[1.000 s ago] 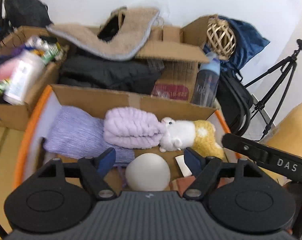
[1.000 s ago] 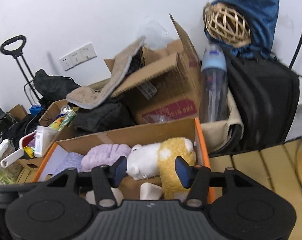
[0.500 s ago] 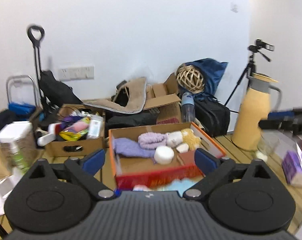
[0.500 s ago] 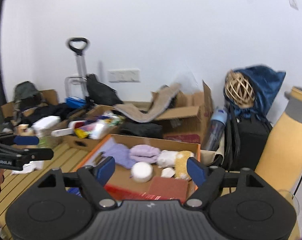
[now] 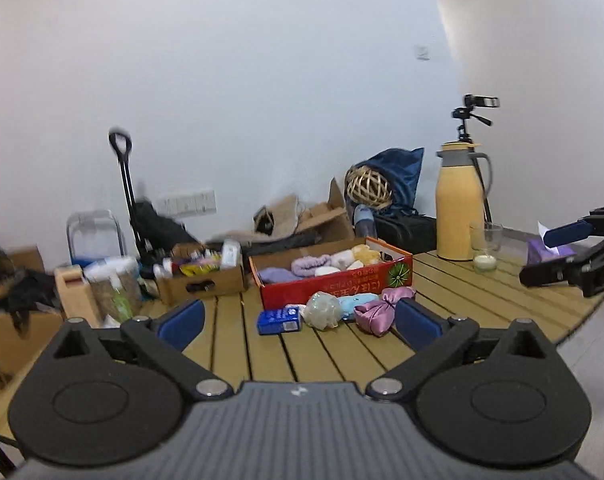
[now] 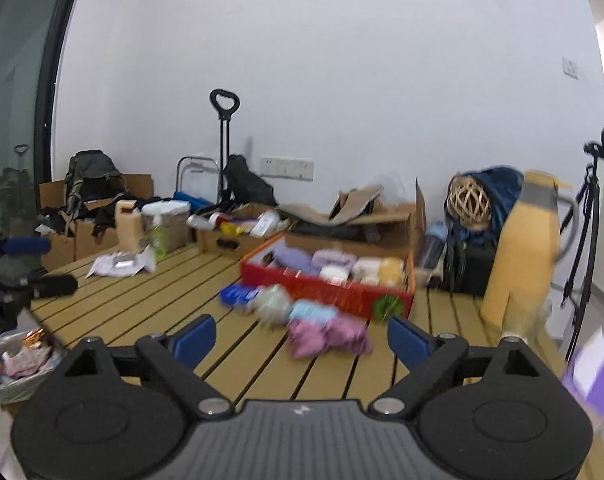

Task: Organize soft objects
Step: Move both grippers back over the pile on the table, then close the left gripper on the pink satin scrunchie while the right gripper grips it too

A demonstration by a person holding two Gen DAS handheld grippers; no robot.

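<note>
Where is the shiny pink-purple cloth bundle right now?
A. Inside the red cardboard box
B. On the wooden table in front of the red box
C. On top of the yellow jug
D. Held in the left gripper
B. The shiny pink-purple cloth bundle lies on the wooden slat table just in front of the red cardboard box, and the open left gripper holds nothing.

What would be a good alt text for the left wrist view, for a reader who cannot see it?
The open, empty left gripper hangs above a slatted wooden table, facing a red box of soft items. Before the box lie a blue packet, a pale mesh puff, a light blue item and a pink satin pouch. The right gripper enters at right.
</note>
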